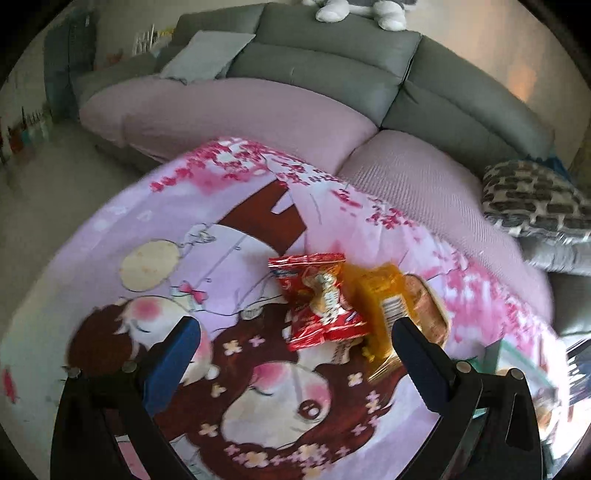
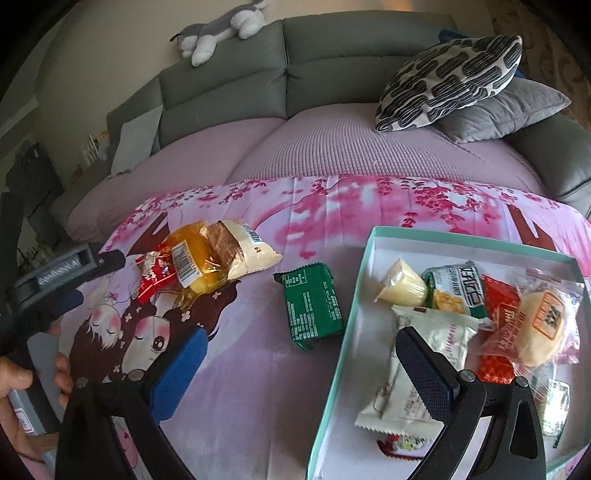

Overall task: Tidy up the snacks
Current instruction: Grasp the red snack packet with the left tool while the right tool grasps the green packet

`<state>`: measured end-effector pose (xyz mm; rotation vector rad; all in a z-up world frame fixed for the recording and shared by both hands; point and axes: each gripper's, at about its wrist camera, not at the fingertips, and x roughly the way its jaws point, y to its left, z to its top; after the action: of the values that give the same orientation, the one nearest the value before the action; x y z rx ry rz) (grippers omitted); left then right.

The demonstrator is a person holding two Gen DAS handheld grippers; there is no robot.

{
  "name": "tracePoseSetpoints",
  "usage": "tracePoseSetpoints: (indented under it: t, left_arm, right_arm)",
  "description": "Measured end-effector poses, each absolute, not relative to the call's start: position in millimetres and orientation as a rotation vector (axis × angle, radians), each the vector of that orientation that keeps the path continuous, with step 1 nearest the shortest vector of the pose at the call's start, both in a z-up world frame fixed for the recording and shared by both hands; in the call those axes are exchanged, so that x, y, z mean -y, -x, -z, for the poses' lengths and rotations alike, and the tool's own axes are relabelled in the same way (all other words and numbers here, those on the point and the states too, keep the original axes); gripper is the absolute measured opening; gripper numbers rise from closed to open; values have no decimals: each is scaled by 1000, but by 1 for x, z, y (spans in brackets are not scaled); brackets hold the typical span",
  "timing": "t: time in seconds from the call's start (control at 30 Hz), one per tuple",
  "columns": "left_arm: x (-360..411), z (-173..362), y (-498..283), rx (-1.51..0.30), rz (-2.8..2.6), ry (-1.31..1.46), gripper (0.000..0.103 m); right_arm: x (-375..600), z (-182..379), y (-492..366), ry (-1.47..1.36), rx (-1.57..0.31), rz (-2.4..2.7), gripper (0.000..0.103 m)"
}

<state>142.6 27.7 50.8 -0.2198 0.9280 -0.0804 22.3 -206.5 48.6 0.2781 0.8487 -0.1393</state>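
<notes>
Red snack pkt [image 1: 320, 300]: glossy crinkled foil. Green pkt [image 2: 311, 309]: matt plastic film. Box [image 2: 334, 350]: smooth card. Printed cloth [image 2: 240, 369]: soft, matt. Claw pads [image 2: 181, 363]: blue foam w/ rough texture.

A table cloth [image 2: 258, 369] covers the table, and a sofa [image 2: 332, 92] sits behind it. On the cloth, to the left, three snack packs lie in a small pile [image 2: 207, 262], touching each other. One more pack [image 2: 310, 306] lies by itself in the middle, between the pile and a box [image 2: 334, 369]. The box sits on the right side of the cloth (its wall is just beside that lone pack). Many snack packs [image 2: 480, 325] lie inside the box, some on top of others. Two pillows [image 2: 461, 81] are stacked on the sofa at the right. A stuffed toy [image 2: 221, 33] lies along the top of the sofa back.
</notes>
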Motion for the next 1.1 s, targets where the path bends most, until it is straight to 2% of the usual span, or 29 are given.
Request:
tracePoseSetpoints:
  t: [0.2,0.57,0.6,0.67,0.83,0.9,0.97,1.03,1.1]
  left_arm:
    - [-27,-48,-154,-935,93,220,103]
    - [-29,-19,-190,-1035,76,269,101]
    - [-29,-16,-193,-1042,77,276,98]
    - [-30,-8,-198,-1062,77,288,84]
    - [-26,7,-205,-1093,92,297,82]
    - [-23,7,-206,-1089,102,284,76]
    - [-21,8,-207,-1091,116,289,63]
    - [-20,8,-206,-1093,118,285,52]
    - [-19,6,-206,-1089,122,277,50]
  right_arm:
    - [203,-43,-39,-274,-878,132,101]
    - [203,-31,-78,-269,-943,120,80]
    - [204,-27,-82,-270,-956,128,77]
    - [206,-21,-85,-278,-970,127,72]
    - [206,-10,-93,-235,-992,158,63]
    - [204,-9,-95,-217,-994,162,62]
    - [202,-8,-97,-196,-995,171,60]
    - [201,-8,-97,-176,-997,184,52]
    - [202,-5,-97,-187,-1011,188,44]
